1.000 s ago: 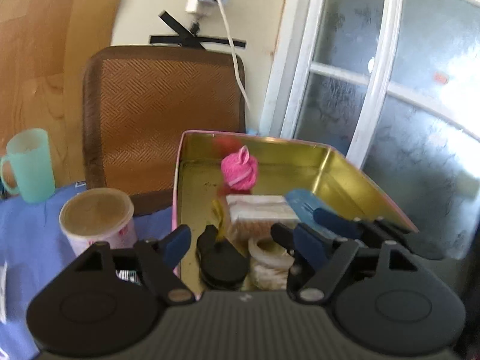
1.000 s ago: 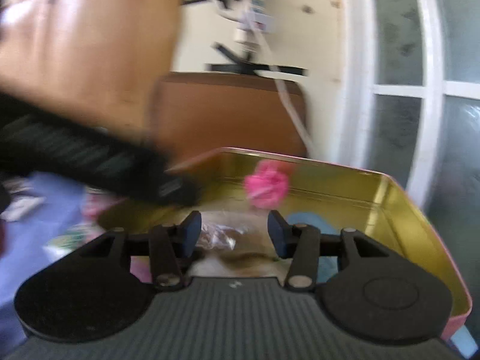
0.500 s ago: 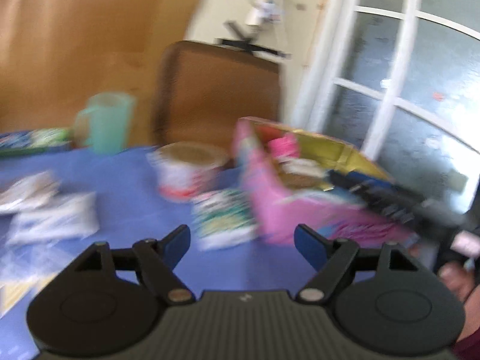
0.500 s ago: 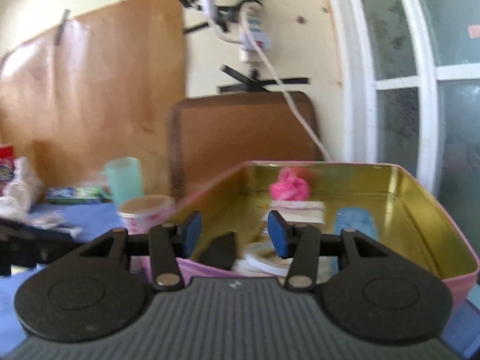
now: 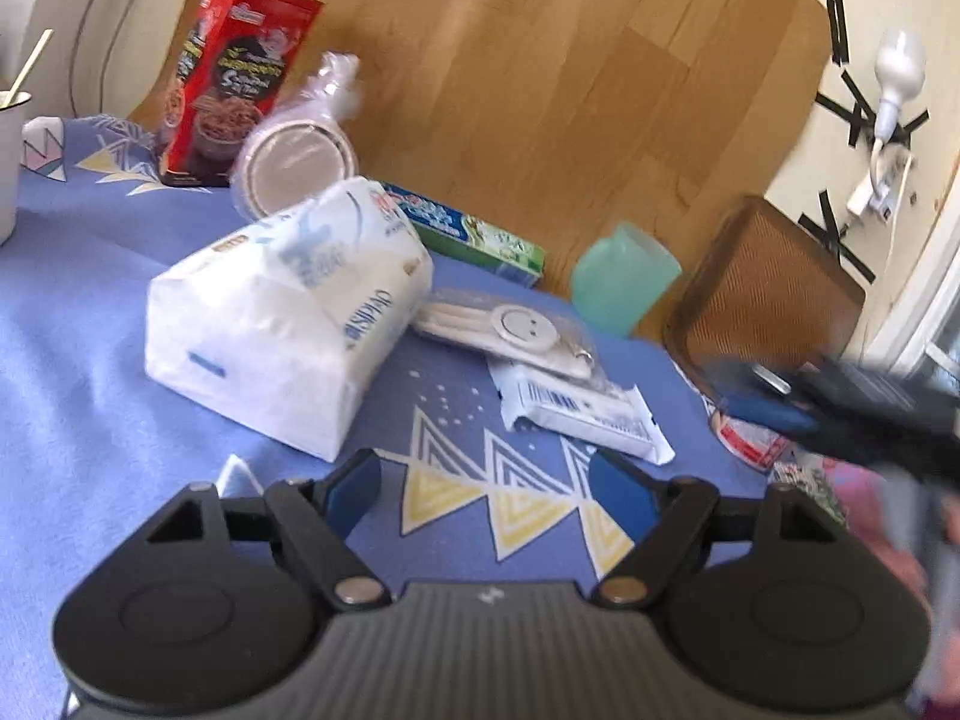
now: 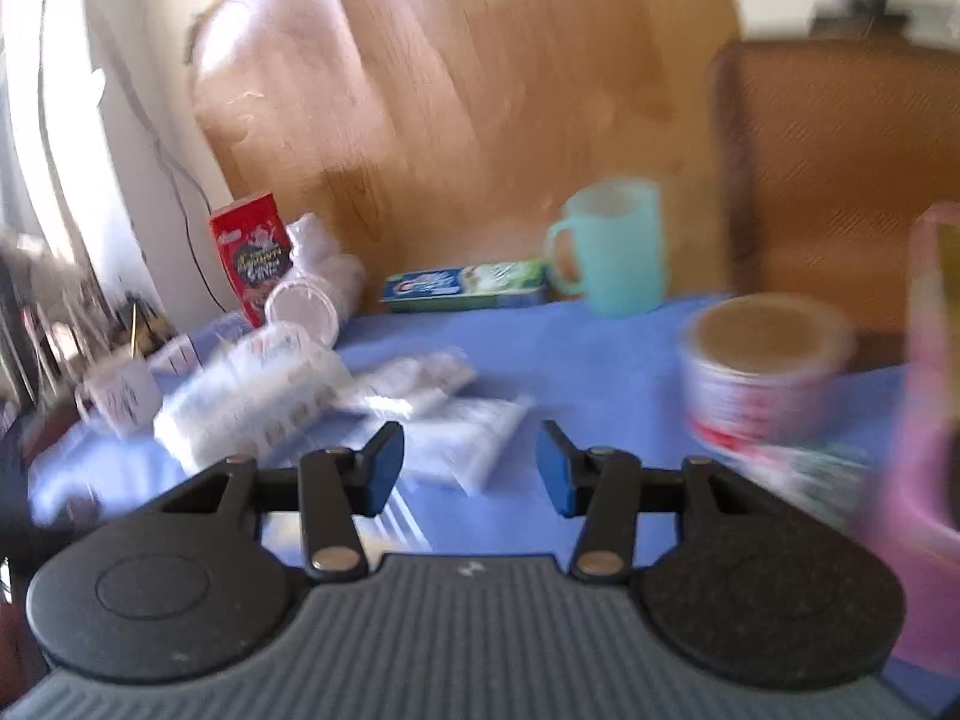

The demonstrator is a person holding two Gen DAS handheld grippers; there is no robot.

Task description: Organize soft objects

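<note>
My left gripper (image 5: 486,489) is open and empty above the blue tablecloth (image 5: 90,420). A soft white tissue pack (image 5: 288,312) lies just beyond its left finger. A clear bag with a smiley disc (image 5: 510,330) and a white wrapped packet (image 5: 582,414) lie ahead of it. My right gripper (image 6: 470,468) is open and empty, blurred by motion, over white packets (image 6: 456,420) and the tissue pack (image 6: 252,396). The pink tin (image 6: 930,420) is at the right edge. The right gripper shows as a dark blur in the left wrist view (image 5: 840,414).
A red box (image 5: 234,78), a bagged stack of lids (image 5: 300,144), a toothpaste box (image 5: 474,228) and a teal mug (image 5: 621,276) stand along the wooden board. A lidded tub (image 6: 762,372) sits near the tin. A white cup (image 6: 120,396) is at the far left. A brown chair back (image 5: 774,294) stands behind.
Both grippers have swung left, away from the pink tin, and now face the items on the tablecloth. Both stay open and empty.
</note>
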